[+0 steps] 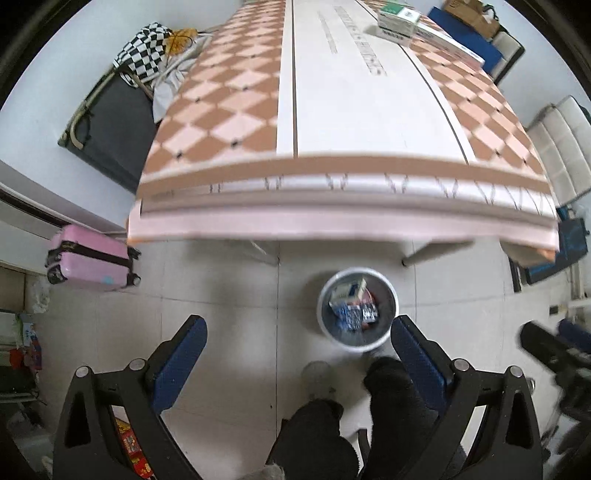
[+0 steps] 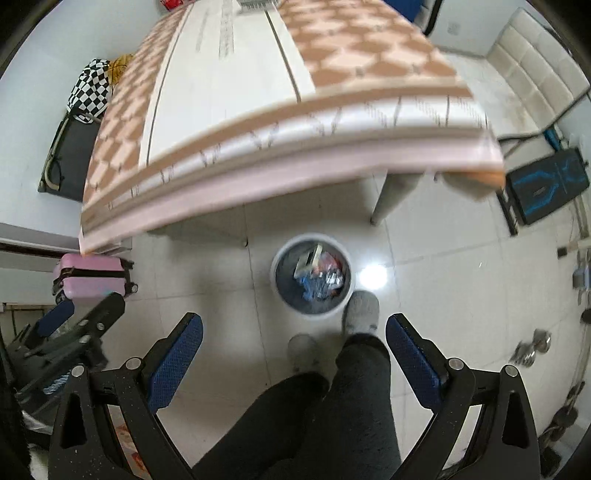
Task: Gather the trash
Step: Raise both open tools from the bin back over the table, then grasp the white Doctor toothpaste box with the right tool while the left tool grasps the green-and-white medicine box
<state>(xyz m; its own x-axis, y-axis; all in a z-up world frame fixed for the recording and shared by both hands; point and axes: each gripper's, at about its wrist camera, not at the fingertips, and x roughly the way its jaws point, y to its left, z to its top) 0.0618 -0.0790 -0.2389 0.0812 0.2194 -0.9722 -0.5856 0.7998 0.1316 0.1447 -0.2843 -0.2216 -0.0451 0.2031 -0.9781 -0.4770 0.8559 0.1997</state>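
- Left hand-held gripper (image 1: pixel 299 354) and right hand-held gripper (image 2: pixel 294 350): fingers apart, empty
- Bin (image 1: pixel 392 295), mid-frame on the floor, already holds wrappers
- Boxes (image 1: pixel 397 20) upper right on the bench (image 1: pixel 332 122); best to lift clear of its edge before reaching for them

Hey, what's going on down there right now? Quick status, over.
Left gripper open, empty. Right gripper open, empty. Trash bin on floor by table, wrappers and boxes inside. Person's foot touching bin's rim.
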